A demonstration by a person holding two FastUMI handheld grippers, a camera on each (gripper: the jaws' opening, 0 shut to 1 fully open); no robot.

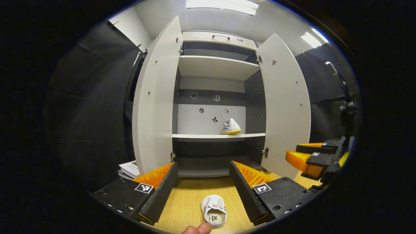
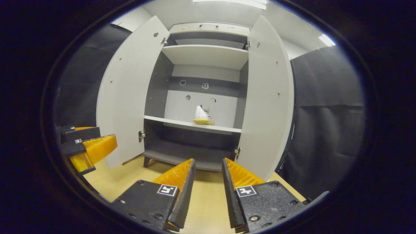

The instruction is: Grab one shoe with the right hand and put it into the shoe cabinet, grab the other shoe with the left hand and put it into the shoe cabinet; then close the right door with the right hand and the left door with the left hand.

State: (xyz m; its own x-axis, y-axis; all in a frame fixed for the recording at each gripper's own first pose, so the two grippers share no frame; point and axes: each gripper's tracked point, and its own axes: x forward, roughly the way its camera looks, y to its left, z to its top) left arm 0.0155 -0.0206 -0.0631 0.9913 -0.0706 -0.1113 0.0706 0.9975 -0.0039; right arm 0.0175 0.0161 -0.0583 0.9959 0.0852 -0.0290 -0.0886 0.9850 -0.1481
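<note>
I have the left tongs (image 1: 203, 182) spread wide and empty, hovering above the second shoe (image 1: 213, 210), which lies on the wooden table (image 1: 185, 204) between and just beyond the fingertips, opening up. That spread suits a drop over its sides. The first shoe (image 1: 230, 127) already sits on the cabinet's middle shelf (image 1: 201, 136), toward the right, leaving room on the left for its mate. The right tongs (image 2: 206, 182) are also open and hold nothing, aimed at the cabinet's base beside the right door (image 2: 266, 97), ready for the closing. Both doors stand fully swung out; the left door (image 1: 156, 104) keeps my path to the shelf free.
</note>
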